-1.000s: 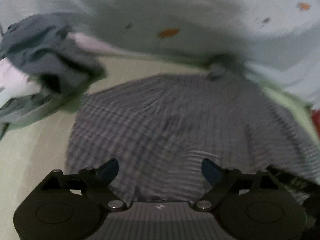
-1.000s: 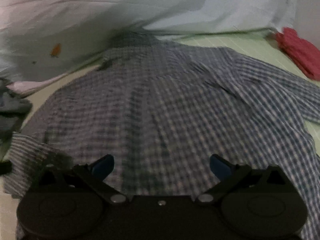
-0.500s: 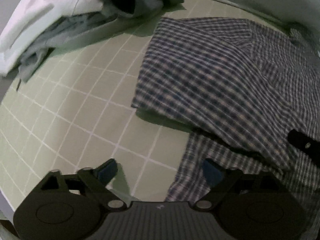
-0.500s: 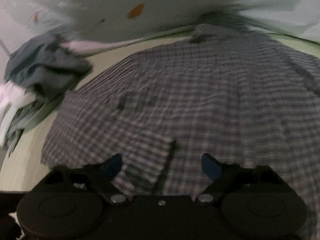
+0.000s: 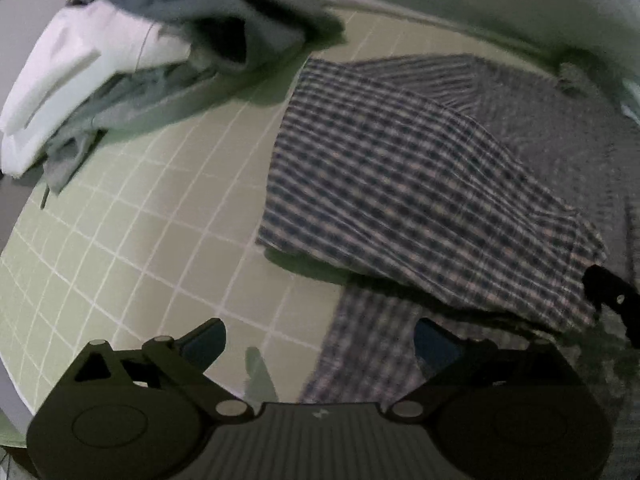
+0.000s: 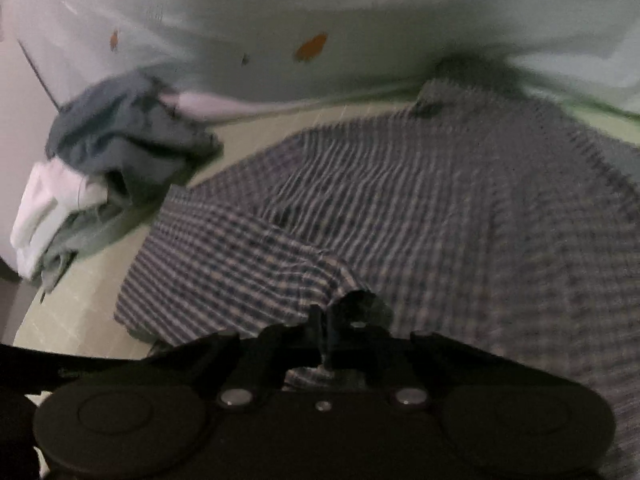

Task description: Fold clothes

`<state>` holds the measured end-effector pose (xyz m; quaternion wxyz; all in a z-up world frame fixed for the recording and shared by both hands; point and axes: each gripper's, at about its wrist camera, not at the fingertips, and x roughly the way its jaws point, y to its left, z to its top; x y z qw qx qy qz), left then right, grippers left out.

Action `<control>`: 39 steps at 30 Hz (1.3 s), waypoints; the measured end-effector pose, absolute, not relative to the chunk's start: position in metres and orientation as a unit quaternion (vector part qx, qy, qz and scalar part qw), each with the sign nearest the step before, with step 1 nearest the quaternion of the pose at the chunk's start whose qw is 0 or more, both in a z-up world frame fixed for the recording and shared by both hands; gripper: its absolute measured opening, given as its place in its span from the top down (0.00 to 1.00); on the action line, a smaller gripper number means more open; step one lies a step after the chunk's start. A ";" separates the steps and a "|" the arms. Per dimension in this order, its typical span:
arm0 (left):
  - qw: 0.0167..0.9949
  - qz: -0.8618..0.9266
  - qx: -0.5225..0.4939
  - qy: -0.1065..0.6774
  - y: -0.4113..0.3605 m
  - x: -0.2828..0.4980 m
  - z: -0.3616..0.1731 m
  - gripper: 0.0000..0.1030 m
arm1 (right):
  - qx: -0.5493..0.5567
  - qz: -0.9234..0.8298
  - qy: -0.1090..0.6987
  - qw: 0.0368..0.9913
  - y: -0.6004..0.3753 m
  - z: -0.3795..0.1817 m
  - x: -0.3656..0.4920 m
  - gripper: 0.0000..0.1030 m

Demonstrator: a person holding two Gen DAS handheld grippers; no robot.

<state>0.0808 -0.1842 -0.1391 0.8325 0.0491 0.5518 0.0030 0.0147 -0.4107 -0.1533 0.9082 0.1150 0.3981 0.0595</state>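
A blue-and-white checked shirt (image 5: 420, 184) lies spread on a green gridded mat (image 5: 132, 216). Its left part is folded over and lifted at one corner. My right gripper (image 6: 326, 320) is shut on that lifted corner of the checked shirt (image 6: 440, 208); its dark tip also shows at the right edge of the left wrist view. My left gripper (image 5: 318, 344) is open and holds nothing. It hovers low over the mat by the shirt's near-left edge, its right finger above the lower layer of cloth.
A pile of grey-blue and white clothes (image 5: 132, 52) lies at the mat's far left, also seen as the pile (image 6: 100, 176). A pale sheet with orange marks (image 6: 312, 46) rises behind the shirt. The mat's edge curves at the left.
My right gripper has shut on the shirt's folded-over corner and raised it slightly. My left gripper swung left and down from over the shirt to the bare mat beside it, still open.
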 end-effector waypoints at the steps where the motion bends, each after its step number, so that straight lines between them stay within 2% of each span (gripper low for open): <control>1: 0.836 0.003 0.053 0.546 -0.189 0.077 -0.134 0.03 | 0.119 0.058 0.391 0.911 -0.416 -0.150 0.013 0.98; 12: 0.854 0.020 0.073 0.514 -0.243 0.037 -0.107 0.03 | 0.149 0.004 0.319 0.936 -0.535 -0.119 -0.006 0.98; 24: 0.849 0.051 0.083 0.519 -0.275 0.010 -0.100 0.03 | 0.198 -0.124 0.277 0.932 -0.686 -0.130 -0.031 0.98; 33: 0.854 0.072 0.082 0.508 -0.258 0.008 -0.088 0.03 | 0.208 -0.276 0.309 0.886 -0.748 -0.160 -0.049 0.98; 34: 0.855 0.070 0.078 0.509 -0.254 0.009 -0.089 0.03 | 0.214 -0.281 0.308 0.883 -0.749 -0.160 -0.055 0.95; 35: 0.854 0.066 0.074 0.510 -0.250 0.008 -0.091 0.03 | 0.219 -0.284 0.307 0.882 -0.747 -0.159 -0.061 0.88; 37: 0.856 0.058 0.068 0.510 -0.242 0.005 -0.094 0.03 | 0.217 -0.286 0.303 0.883 -0.735 -0.154 -0.071 0.68; 38: 0.858 0.050 0.066 0.508 -0.236 0.002 -0.096 0.03 | 0.214 -0.284 0.300 0.885 -0.726 -0.152 -0.076 0.52; 39: 0.859 0.042 0.064 0.505 -0.229 0.000 -0.097 0.03 | 0.212 -0.282 0.297 0.887 -0.717 -0.149 -0.080 0.47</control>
